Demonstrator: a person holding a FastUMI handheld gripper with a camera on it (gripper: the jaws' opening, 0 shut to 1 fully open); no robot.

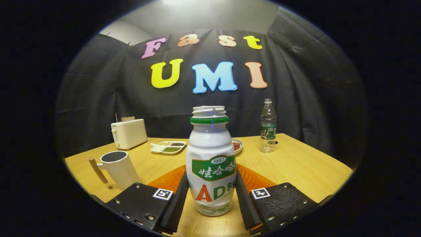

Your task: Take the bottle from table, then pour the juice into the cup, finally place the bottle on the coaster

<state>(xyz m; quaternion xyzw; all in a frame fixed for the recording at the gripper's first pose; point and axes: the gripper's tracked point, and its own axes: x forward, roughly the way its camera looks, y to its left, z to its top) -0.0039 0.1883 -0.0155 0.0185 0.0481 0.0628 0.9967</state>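
Both fingers [179, 197] of the gripper [212, 197] clamp the upright bottle [211, 158]; cup [119, 168] near left, orange coaster [253, 179] just behind.

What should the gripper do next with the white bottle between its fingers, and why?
Probably lift the bottle straight up, then carry it toward the cup. The gripper appears shut on its lower body, one finger on each side, while its base still seems to rest on the table, just ahead of the orange coaster. The bottle is uncapped, so keep it upright until over the cup.
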